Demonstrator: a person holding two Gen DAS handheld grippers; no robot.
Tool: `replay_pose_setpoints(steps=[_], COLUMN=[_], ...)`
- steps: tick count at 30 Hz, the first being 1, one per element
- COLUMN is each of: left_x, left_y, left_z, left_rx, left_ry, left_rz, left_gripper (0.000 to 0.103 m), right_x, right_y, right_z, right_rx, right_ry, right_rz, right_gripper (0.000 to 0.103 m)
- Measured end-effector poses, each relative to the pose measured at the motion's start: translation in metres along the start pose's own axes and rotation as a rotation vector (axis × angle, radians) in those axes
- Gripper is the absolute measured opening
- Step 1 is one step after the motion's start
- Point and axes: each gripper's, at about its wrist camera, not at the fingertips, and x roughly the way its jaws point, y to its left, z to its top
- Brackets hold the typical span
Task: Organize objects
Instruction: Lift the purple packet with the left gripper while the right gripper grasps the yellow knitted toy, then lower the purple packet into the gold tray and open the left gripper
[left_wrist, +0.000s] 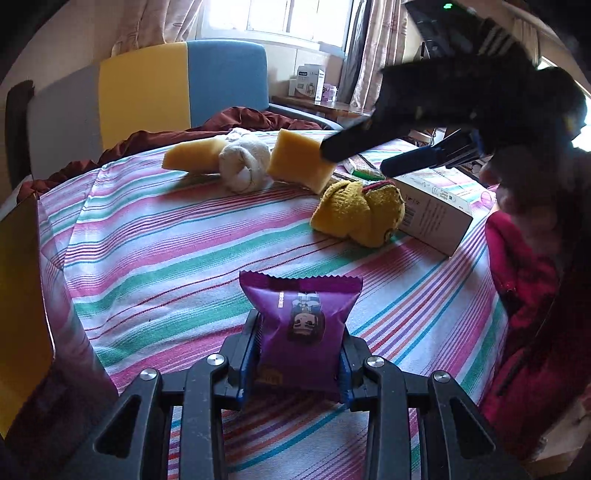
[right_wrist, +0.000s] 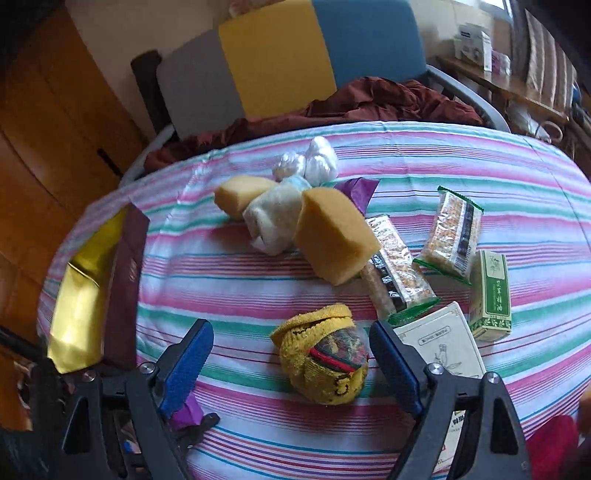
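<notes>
Sun shining through far window (left_wrist: 284, 18). Curtains (left_wrist: 376, 55) hanging beside it. Grey-yellow-blue chair (left_wrist: 147, 92) standing behind striped tablecloth (left_wrist: 166, 251). Wooden cupboard (right_wrist: 48, 129) standing left.

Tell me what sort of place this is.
Most likely a lived-in room at home: a table under a striped cloth, a multicoloured chair with crumpled maroon fabric, curtained window, and rolled socks among snack packets.

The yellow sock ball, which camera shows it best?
The right wrist view: the yellow sock ball sits close and whole between the open right gripper fingers, untouched. In the left wrist view it lies farther off, beside the white box, smaller but unblocked.
</notes>
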Motion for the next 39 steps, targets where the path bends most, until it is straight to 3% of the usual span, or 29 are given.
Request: replay_pose_setpoints(steps=[3,5,7,9,12,17,25,28,32,39], left_x=[0.000,0.000,0.001,0.001,0.001,-0.006,-0.053,-0.073,-0.103,-0.148], left_y=[0.001,0.002,0.003,0.003,0.006,0.007,0.007,0.024,0.065,0.149], left_z=[-0.001,-0.002,-0.002,-0.001,0.002,0.008,0.016,0.018,0.013,-0.026], left_rx=[-0.010,-0.014,-0.018,-0.024,-0.043,-0.076,-0.097,-0.152,-0.302,-0.527], left_ry=[-0.003,-0.005,-0.006,-0.003,0.009,0.035,-0.023,-0.038,-0.060,-0.043], left_rz=[-0.012,-0.016,-0.021,-0.026,-0.037,-0.038,0.003,0.062,0.138,0.394], left_gripper=[0.037,0.037,0.037,0.036,0.035,0.035,0.035,0.035,0.035,0.035], right_x=[0.021,0.025,0.032,0.040,0.039,0.040,0.036,0.035,0.037,0.044], right_y=[0.005,0.006,0.006,0.004,-0.004,-0.010,-0.014,-0.017,-0.013,-0.005], right_z=[-0.001,-0.001,-0.004,-0.006,-0.003,-0.005,-0.009,-0.011,-0.013,-0.014], right_rx=[-0.073,-0.105,-0.121,-0.129,-0.104,-0.109,-0.109,-0.114,-0.131,-0.143], right_ry=[0.063,0.076,0.111,0.147,0.139,0.152,0.161,0.160,0.162,0.157], right_rz=[-0.152,-0.156,-0.149,-0.203,-0.175,-0.175,-0.197,-0.207,-0.225,-0.235], right_gripper=[0.084,0.080,0.070,0.052,0.046,0.047,0.049,0.051,0.052,0.052])
